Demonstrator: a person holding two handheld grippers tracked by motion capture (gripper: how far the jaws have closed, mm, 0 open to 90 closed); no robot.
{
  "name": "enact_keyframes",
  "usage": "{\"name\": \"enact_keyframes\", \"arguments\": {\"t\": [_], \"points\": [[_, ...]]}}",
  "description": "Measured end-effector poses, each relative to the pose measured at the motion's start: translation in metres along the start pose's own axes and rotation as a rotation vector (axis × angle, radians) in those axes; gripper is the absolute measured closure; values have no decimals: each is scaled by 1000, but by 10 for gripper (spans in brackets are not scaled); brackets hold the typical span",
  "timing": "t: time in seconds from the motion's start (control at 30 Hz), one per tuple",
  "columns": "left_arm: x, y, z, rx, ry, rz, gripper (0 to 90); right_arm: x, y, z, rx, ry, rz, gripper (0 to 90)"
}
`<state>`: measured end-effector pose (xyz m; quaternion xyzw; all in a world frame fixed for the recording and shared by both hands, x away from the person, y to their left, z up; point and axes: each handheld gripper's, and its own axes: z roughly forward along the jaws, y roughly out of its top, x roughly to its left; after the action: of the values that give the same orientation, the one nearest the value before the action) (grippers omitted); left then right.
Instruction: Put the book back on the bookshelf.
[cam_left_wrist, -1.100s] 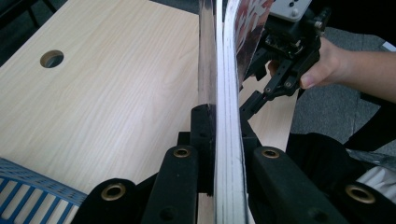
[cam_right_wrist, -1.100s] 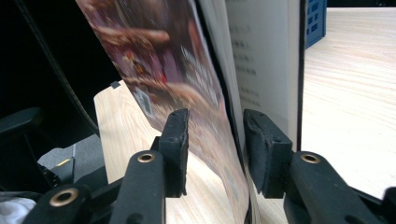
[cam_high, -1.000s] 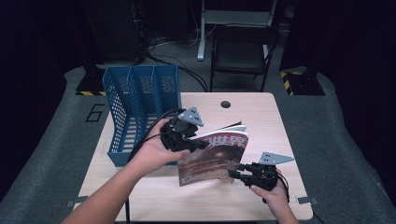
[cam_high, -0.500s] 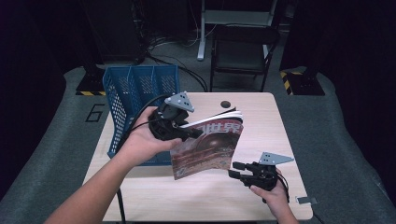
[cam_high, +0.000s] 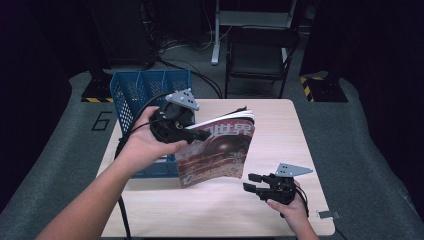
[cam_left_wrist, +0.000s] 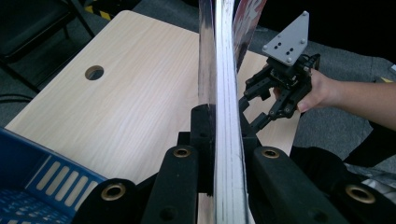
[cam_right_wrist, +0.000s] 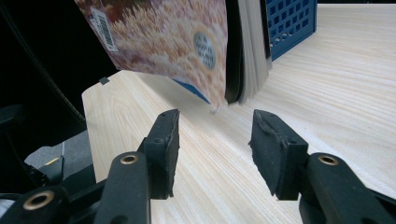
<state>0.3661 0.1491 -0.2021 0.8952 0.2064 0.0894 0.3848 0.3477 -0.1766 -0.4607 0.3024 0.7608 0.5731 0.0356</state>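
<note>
Wooden table (cam_high: 280, 135), left gripper (cam_high: 197, 134) clamping magazine (cam_high: 220, 150)

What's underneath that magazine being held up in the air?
Under the magazine, held clear by the left gripper, the right gripper view shows bare wooden table. The blue basket stands beyond; its inside is not visible there.

In the high view, a pale wooden bench (cam_high: 300, 135) fills the middle of the frame. A blue perforated plastic file basket (cam_high: 135, 90) stands at its upper left edge. Right of the basket, at frame centre, the left claw (cam_high: 202, 134) holds a glossy paper magazine (cam_high: 220, 152) upright above the bench, the magazine's lower edge off the wood. The right claw (cam_high: 252, 182) sits at lower right, just below and right of the magazine. Behind the bench, at the upper centre, stands a black chair (cam_high: 260, 47).
</note>
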Motion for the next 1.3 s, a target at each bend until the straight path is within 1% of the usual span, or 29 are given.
{"name": "enact_keyframes", "arguments": {"t": [0.1,0.17,0.37,0.43,0.47,0.5,0.53,0.57,0.6,0.7,0.73,0.77,0.93,0.97,1.0,1.07,1.2,1.23,1.3], "points": [[3,-1,-5,-3,15,-7,840,0,0,0,-1,2,8,512],[5,-2,-9,-4,27,-11,840,0,0,0,1,-1,2,511],[12,-6,-19,-10,48,-32,840,0,0,1,1,2,6,509],[15,-8,-23,-19,58,-50,840,0,0,1,2,0,5,508],[19,-10,-28,-19,72,-58,840,0,0,2,4,3,5,508],[19,-10,-28,-19,72,-58,840,0,0,2,4,3,5,508],[22,-13,-32,-21,82,-70,840,0,0,2,7,0,4,508],[22,-13,-32,-21,82,-70,840,0,0,2,7,0,4,508],[26,-15,-36,-18,96,-81,840,0,0,3,7,0,3,507],[29,-17,-39,-21,108,-91,840,0,0,4,9,1,3,507],[33,-19,-41,-22,126,-110,840,0,0,4,7,0,4,507],[35,-20,-43,-18,124,-119,840,0,0,4,8,0,4,507],[44,-23,-50,-17,152,-145,840,0,0,4,15,-2,6,505],[44,-23,-50,-17,152,-145,840,0,0,4,15,-2,6,505],[47,-24,-52,-18,158,-155,840,0,0,4,11,-2,4,506],[53,-27,-56,-17,173,-179,840,0,0,4,10,0,5,505],[63,-32,-62,-16,210,-202,840,-1,0,3,9,-1,4,505],[63,-32,-62,-16,210,-202,840,-1,0,3,9,-1,4,505],[69,-35,-65,-19,237,-223,840,-1,0,3,8,-2,4,505]]}}
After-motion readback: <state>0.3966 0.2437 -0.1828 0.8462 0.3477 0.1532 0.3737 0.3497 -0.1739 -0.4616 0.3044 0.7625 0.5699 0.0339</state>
